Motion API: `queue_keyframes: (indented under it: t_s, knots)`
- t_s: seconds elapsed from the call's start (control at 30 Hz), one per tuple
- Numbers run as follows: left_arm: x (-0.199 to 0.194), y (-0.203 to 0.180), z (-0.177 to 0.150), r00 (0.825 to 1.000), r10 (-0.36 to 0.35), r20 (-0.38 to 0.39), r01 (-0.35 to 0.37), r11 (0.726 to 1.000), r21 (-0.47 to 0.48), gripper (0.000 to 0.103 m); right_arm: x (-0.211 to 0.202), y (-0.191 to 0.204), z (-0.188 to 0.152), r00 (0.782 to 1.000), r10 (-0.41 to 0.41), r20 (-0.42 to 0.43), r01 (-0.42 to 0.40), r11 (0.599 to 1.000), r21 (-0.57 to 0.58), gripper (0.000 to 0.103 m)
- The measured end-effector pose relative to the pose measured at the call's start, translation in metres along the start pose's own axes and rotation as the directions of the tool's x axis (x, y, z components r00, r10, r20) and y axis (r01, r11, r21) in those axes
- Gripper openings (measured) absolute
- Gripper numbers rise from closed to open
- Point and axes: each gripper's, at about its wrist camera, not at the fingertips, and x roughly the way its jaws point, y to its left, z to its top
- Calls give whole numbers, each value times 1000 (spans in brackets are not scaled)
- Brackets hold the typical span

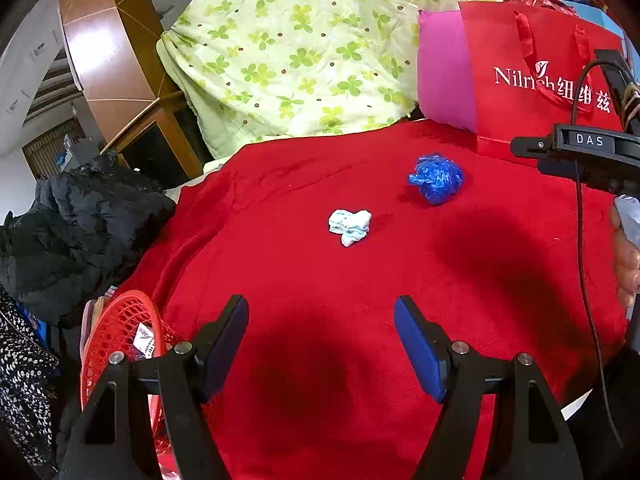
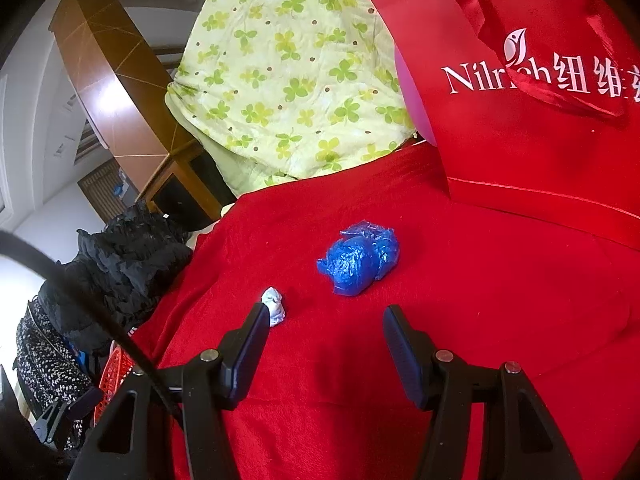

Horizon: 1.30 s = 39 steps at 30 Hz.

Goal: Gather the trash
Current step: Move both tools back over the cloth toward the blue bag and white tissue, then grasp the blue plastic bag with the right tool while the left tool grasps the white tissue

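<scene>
Two bits of trash lie on a red blanket [image 1: 304, 360]. A crumpled white tissue [image 1: 350, 226] sits ahead of my left gripper [image 1: 322, 316], which is open and empty, well short of it. A scrunched blue plastic wad [image 1: 436, 179] lies further back to the right. In the right wrist view the blue plastic wad [image 2: 358, 258] is just beyond my right gripper [image 2: 326, 316], whose jaws stand open with nothing between them. The white tissue [image 2: 274, 305] lies by the tip of its left finger [image 2: 256, 326]. A red mesh basket [image 1: 120, 344] holding a scrap sits low at the left.
A red gift bag [image 1: 536, 76] with white lettering stands at the back right, a pink cushion [image 1: 444, 76] beside it. A green clover-print quilt [image 1: 304, 48] is piled behind. Black clothing [image 1: 76, 220] is heaped on the left. The right handset [image 1: 588, 152] and a hand [image 1: 626, 264] show at the right edge.
</scene>
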Motion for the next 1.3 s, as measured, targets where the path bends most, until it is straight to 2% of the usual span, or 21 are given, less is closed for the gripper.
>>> queue_keyframes:
  t_s: [0.4, 0.6, 0.83, 1.1, 1.3]
  knots:
    - [16, 0, -4, 999, -21, -25, 21, 1000, -12, 76, 9, 5, 0, 1000, -17, -25, 17, 1000, -15, 63]
    - [36, 6, -9, 996, -54, -65, 52, 998, -42, 76, 24, 4, 3, 998, -61, -34, 60, 998, -28, 63]
    - [70, 21, -12, 987, -84, -134, 71, 992, -100, 76, 62, -1, 9, 990, -124, -62, 123, 992, -15, 63]
    - [108, 30, 5, 976, -143, -163, 118, 981, -151, 76, 115, -7, 33, 994, -102, -40, 104, 992, 71, 63]
    - [152, 25, 39, 970, -178, -165, 150, 974, -170, 76, 164, -14, 44, 994, -68, -87, 80, 987, 139, 63]
